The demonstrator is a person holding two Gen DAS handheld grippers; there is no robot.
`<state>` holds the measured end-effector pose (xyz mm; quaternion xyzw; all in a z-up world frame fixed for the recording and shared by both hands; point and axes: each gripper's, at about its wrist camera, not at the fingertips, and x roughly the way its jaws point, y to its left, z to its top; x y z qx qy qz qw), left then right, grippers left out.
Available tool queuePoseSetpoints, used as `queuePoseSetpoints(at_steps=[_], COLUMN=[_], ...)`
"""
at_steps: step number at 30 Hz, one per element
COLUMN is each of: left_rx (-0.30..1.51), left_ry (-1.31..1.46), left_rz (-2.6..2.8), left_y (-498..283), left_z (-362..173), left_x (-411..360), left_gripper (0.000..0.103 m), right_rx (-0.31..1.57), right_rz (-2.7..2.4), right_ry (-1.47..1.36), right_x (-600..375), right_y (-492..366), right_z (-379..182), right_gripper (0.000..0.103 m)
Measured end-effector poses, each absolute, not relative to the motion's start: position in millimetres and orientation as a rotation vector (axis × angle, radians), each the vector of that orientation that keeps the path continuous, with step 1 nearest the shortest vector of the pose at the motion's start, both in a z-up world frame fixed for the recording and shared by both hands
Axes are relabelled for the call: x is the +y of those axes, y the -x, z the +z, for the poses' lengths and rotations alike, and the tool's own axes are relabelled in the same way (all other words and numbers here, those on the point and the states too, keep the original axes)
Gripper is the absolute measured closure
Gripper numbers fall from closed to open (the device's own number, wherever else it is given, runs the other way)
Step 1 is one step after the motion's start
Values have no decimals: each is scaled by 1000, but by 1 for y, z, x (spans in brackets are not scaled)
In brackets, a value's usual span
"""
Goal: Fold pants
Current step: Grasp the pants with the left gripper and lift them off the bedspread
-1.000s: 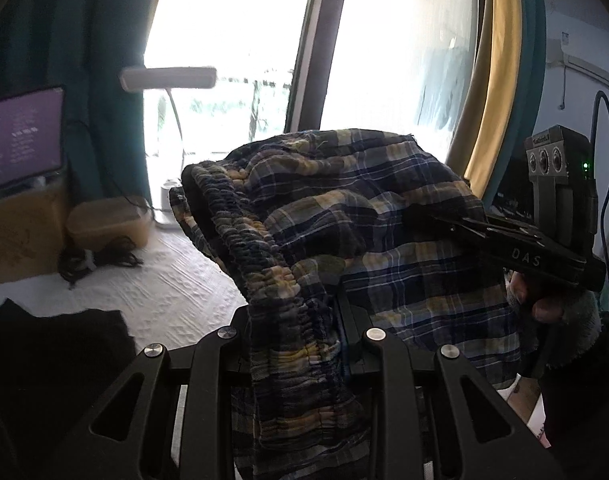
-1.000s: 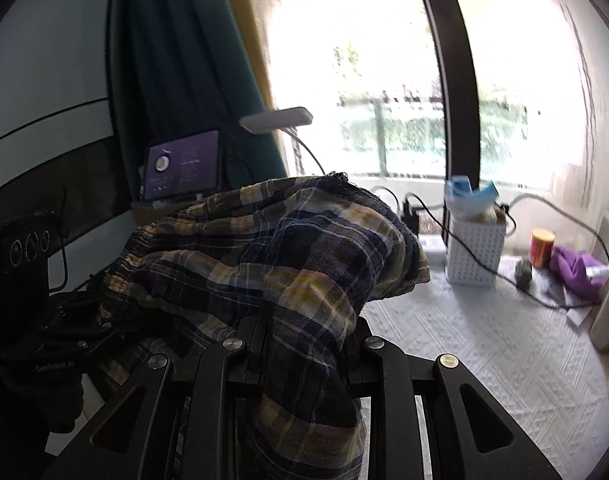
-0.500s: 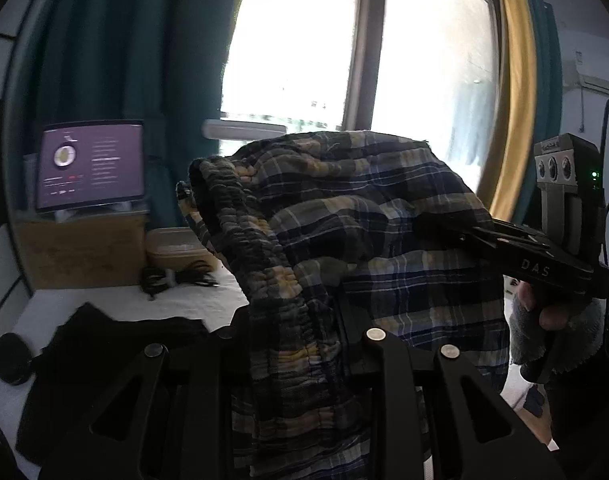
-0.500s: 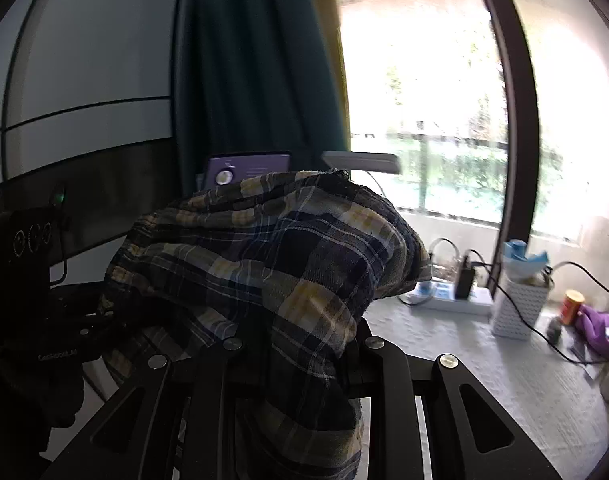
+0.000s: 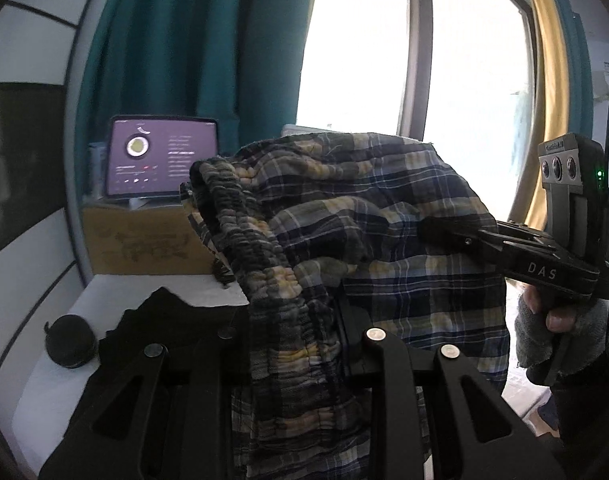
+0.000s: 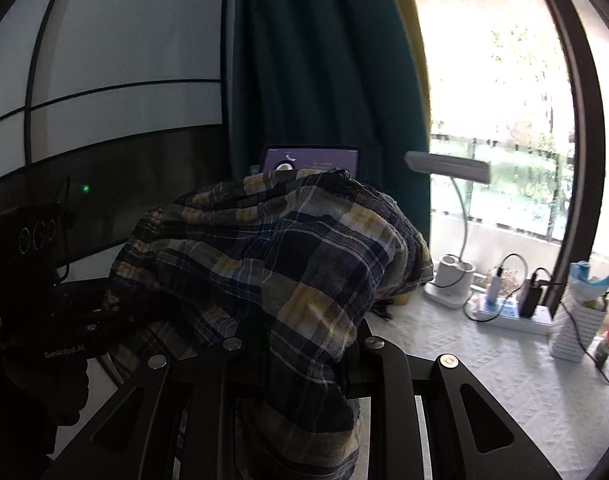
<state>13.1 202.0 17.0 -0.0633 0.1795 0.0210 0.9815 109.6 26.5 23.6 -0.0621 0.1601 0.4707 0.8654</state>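
Left-wrist view: both grippers, left gripper (image 5: 292,320) and right gripper (image 5: 428,228), clamped on crumpled plaid cotton pants (image 5: 368,216), have swung leftward, carrying them toward laying flat.

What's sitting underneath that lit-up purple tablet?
The tablet stands on a brown cardboard box on the white table. The held-up plaid pants cover the box's right end, so anything there is hidden.

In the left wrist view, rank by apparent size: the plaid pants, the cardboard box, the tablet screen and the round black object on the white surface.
1. plaid pants, largest by far, though closest to the camera.
2. cardboard box.
3. tablet screen, close to the box in size, so this order is unsure.
4. round black object, smallest.
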Motion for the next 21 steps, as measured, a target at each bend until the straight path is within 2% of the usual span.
queuePoseSetpoints(at_steps=[21], left_rx=[516], left_ry=[182], left_rz=[75], left_y=[-57], left_z=[-24], left_x=[265], left_gripper=[77], right_rx=[522], right_rz=[989], right_ry=[116], right_x=[105], right_y=[-170], right_z=[-36], right_gripper=[78])
